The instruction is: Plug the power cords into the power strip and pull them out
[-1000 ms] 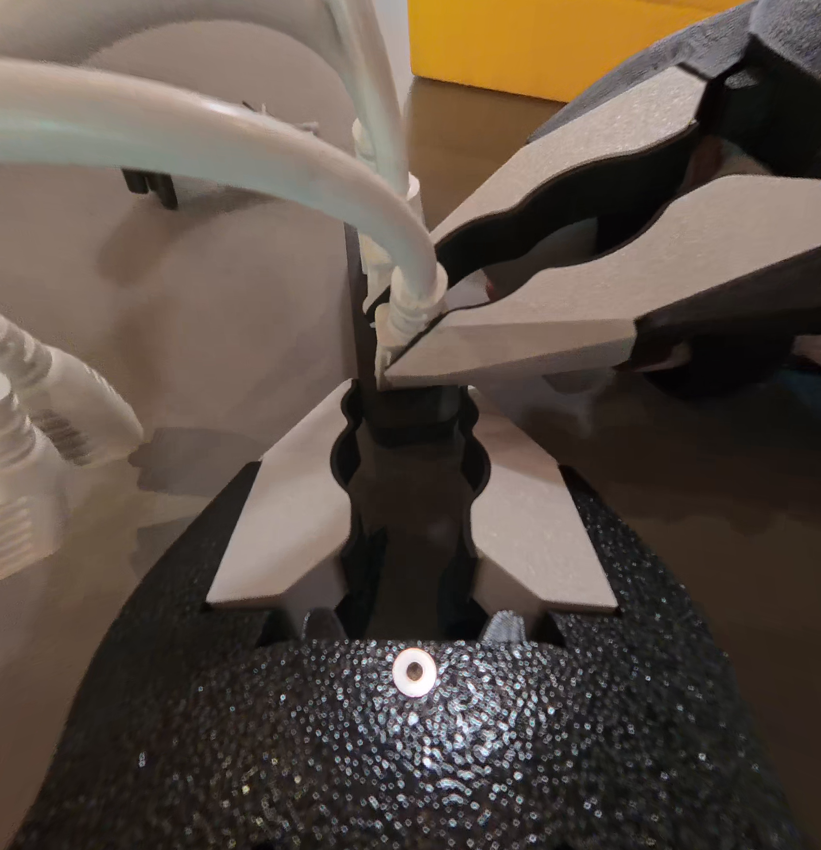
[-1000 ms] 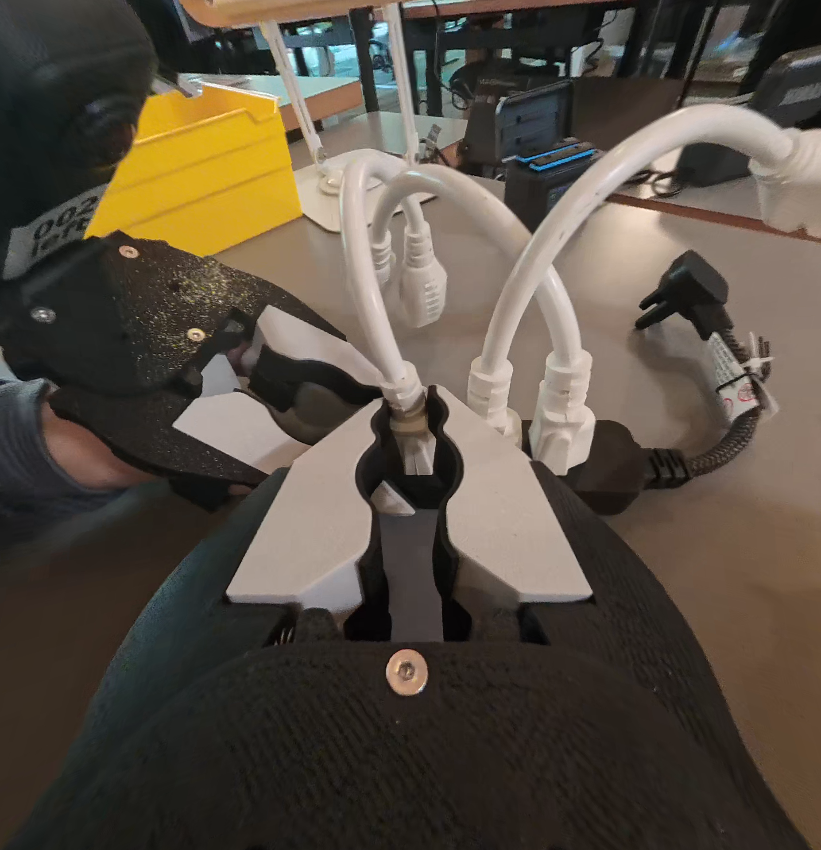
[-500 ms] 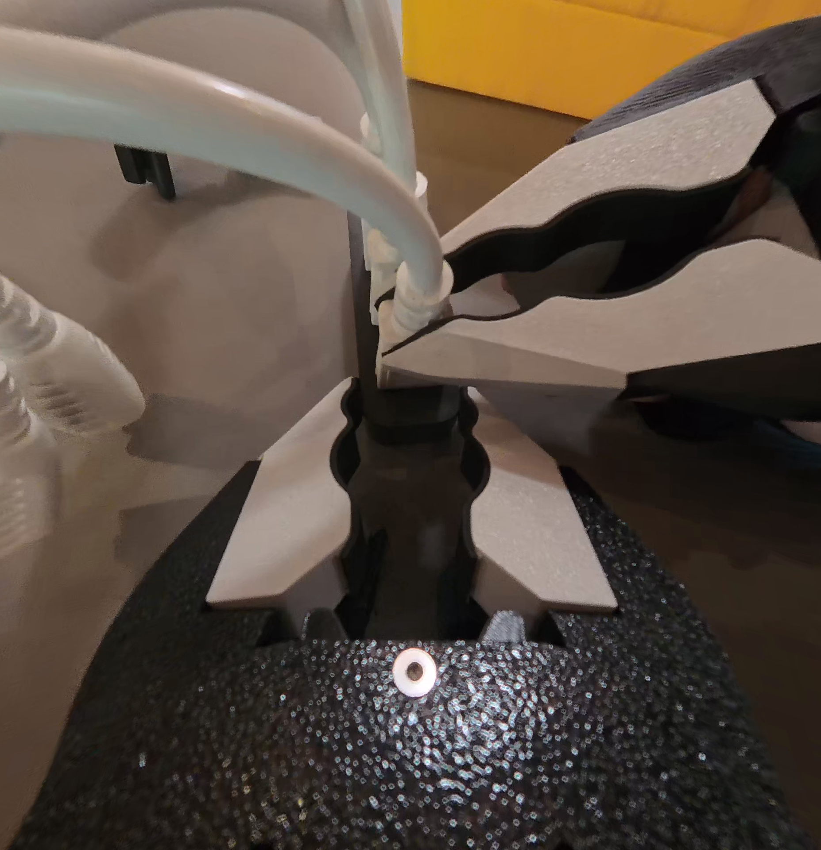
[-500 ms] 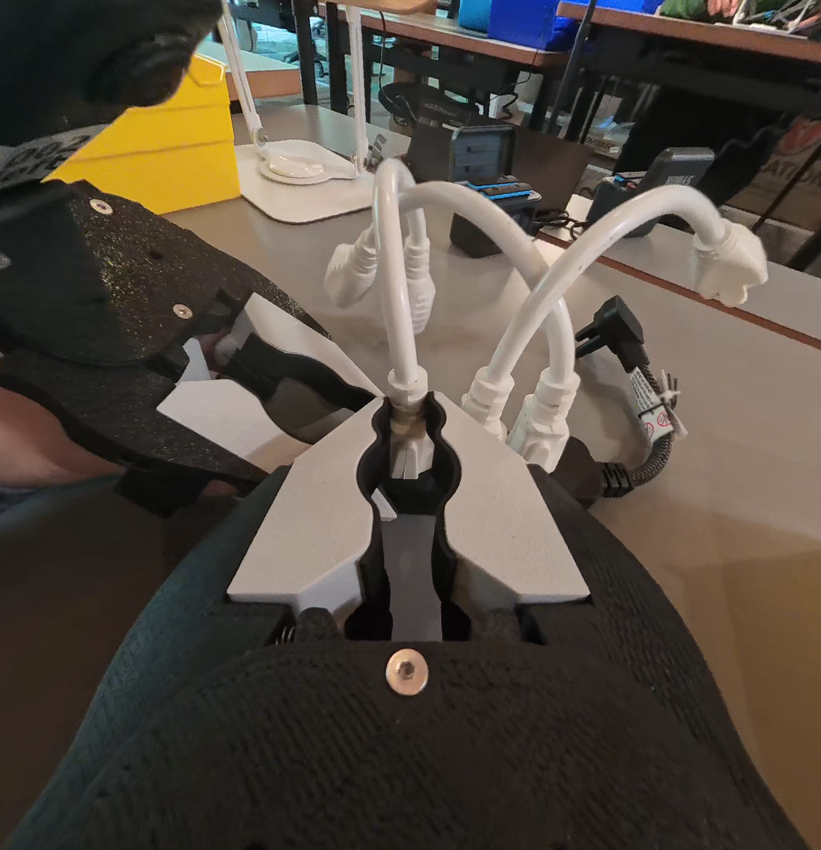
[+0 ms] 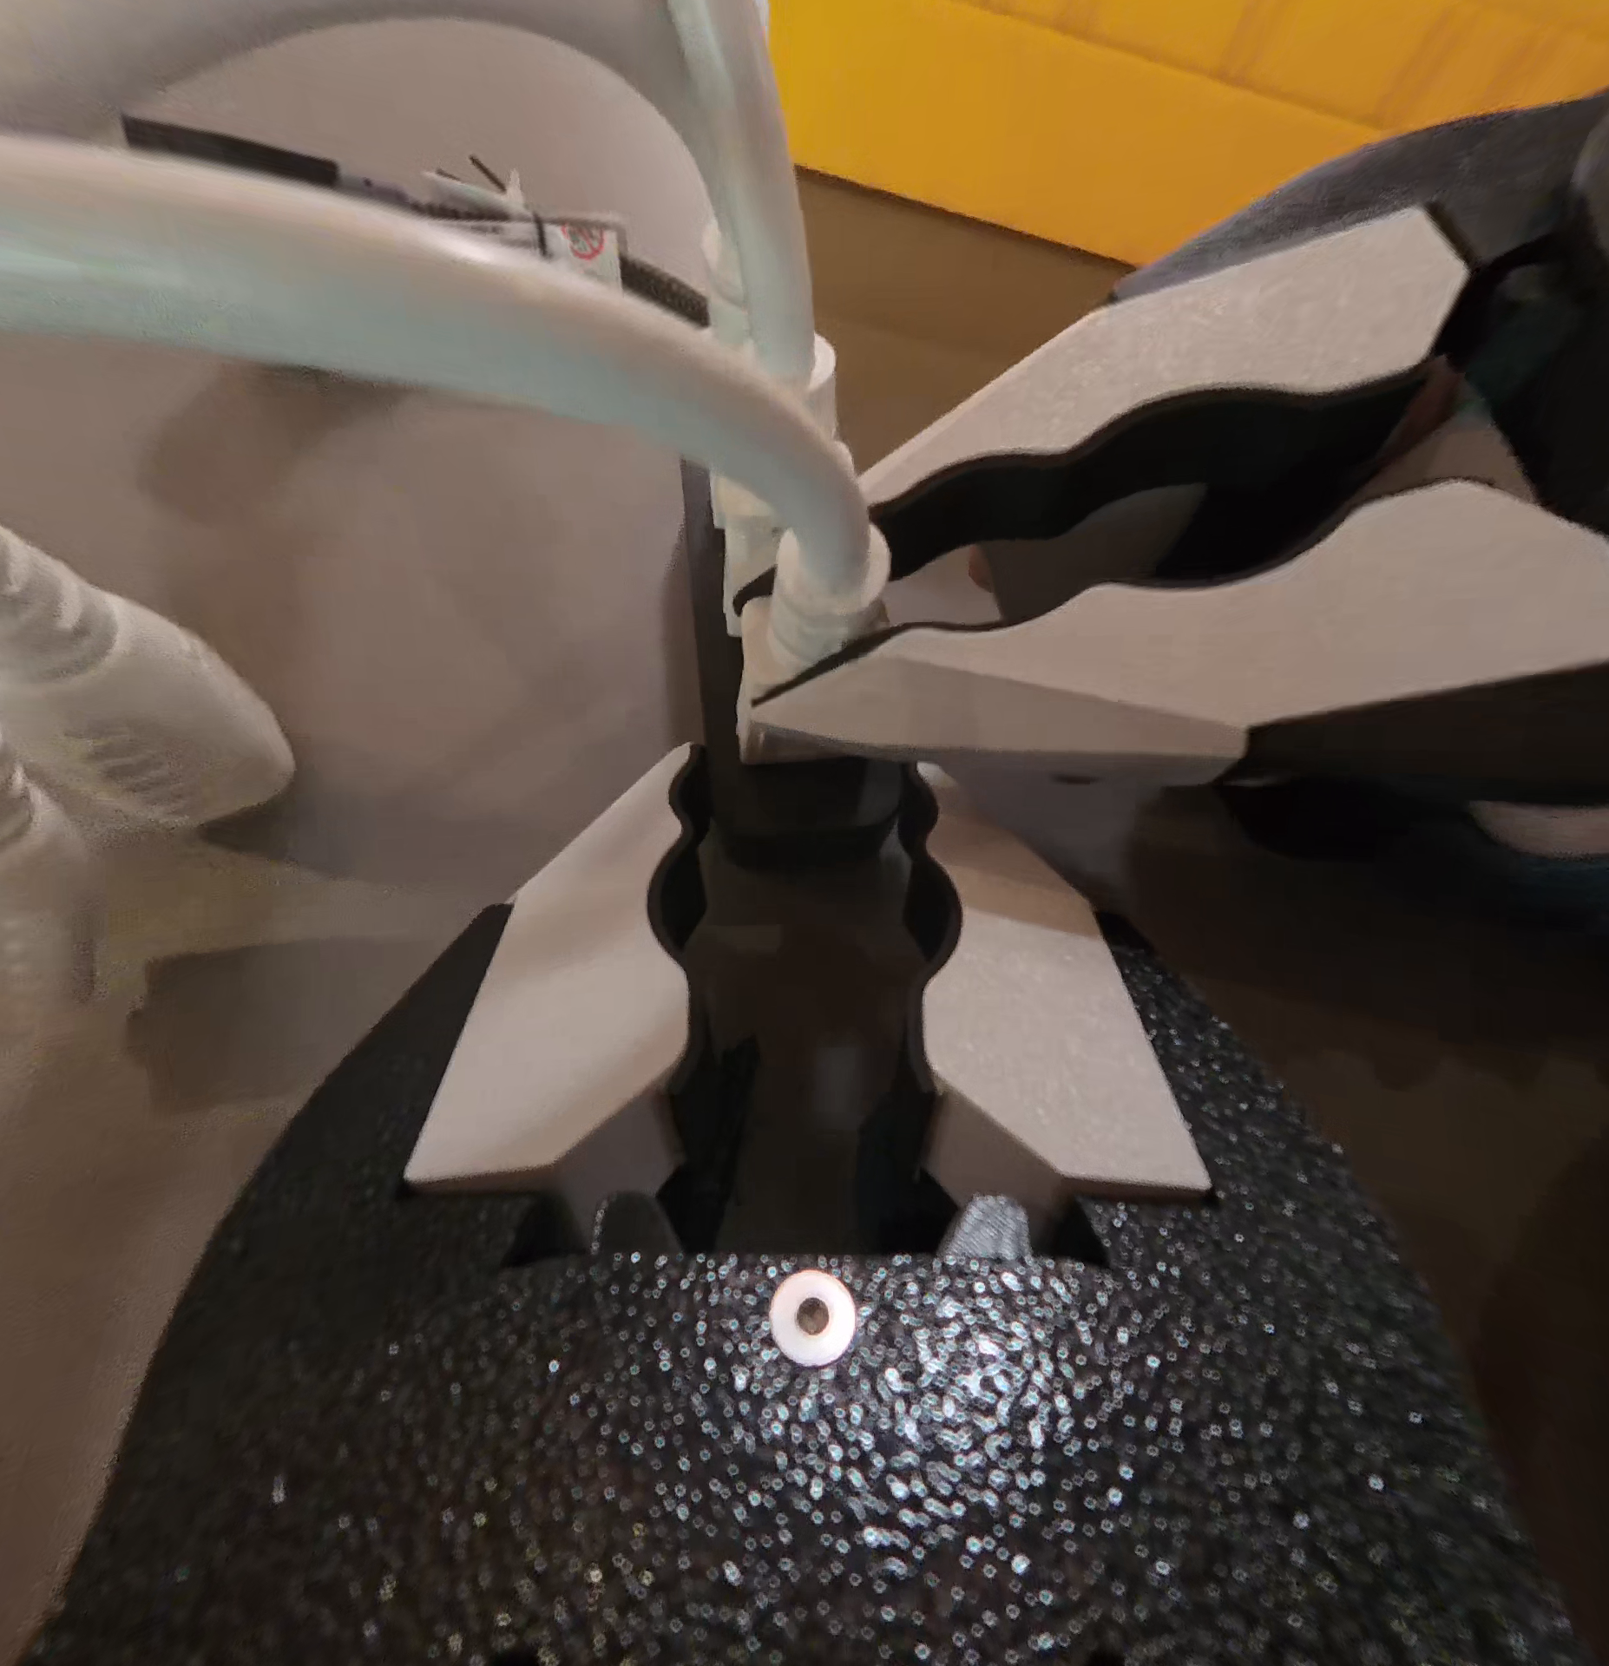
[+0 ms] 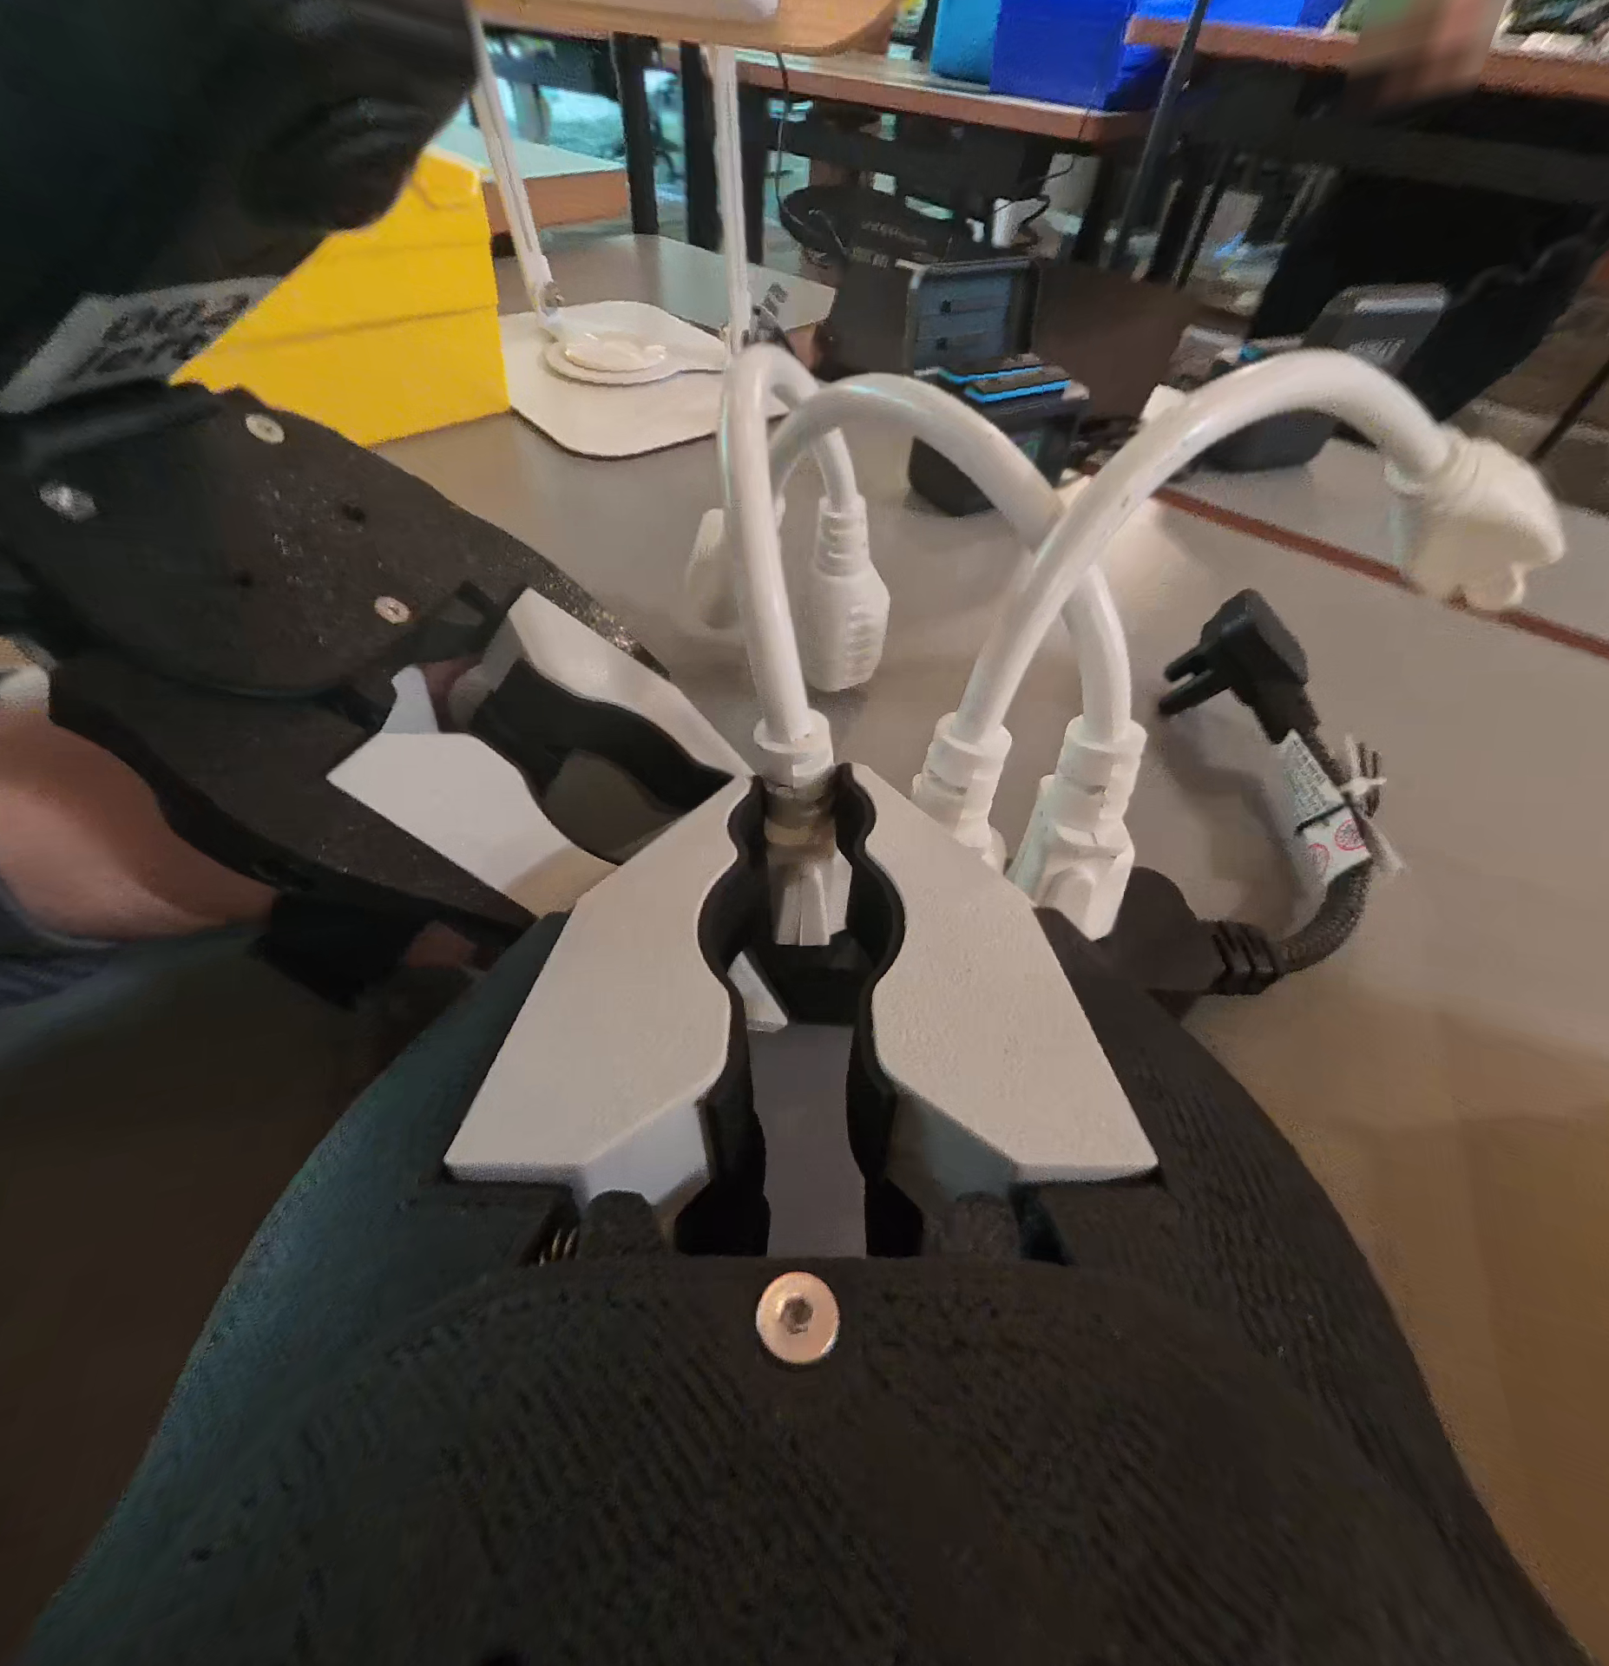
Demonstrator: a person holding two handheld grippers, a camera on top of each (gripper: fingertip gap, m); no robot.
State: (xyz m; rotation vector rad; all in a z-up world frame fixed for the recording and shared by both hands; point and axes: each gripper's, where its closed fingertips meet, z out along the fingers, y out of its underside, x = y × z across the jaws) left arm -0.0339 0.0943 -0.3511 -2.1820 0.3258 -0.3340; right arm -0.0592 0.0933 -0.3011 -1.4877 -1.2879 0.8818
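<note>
Right claw (image 6: pixel 805 816) clamps our white moulded plug (image 6: pixel 796 870) at its ribbed collar, fingers narrow around it. Left claw (image 5: pixel 796 811) grips the end of the black plastic power strip (image 5: pixel 801 816), fingers narrow on its sides, pinning it to the grey desk (image 6: pixel 1459 811) near the front edge.

Handling, our read: the plug body is rigid and light, so it is the place to hold. The short white power cord (image 6: pixel 765 559) above it is springy and holds its arch, so pulling on the cable would just flex it. The ribbed strain relief gives some bite; smooth plastic below may slip if we tilt. We expect socket friction to be the main load, so pull straight along the prongs with the strip held down.

Looks: three white cords stand in the strip in a row; two more white plugs (image 6: pixel 1035 811) sit just beside ours towards the strip's braided black lead (image 6: pixel 1315 919). Free ends dangle, one white socket end (image 6: pixel 1473 532) hanging over the desk's far right. Prongs are hidden, so we cannot tell how deep ours sits.
</note>
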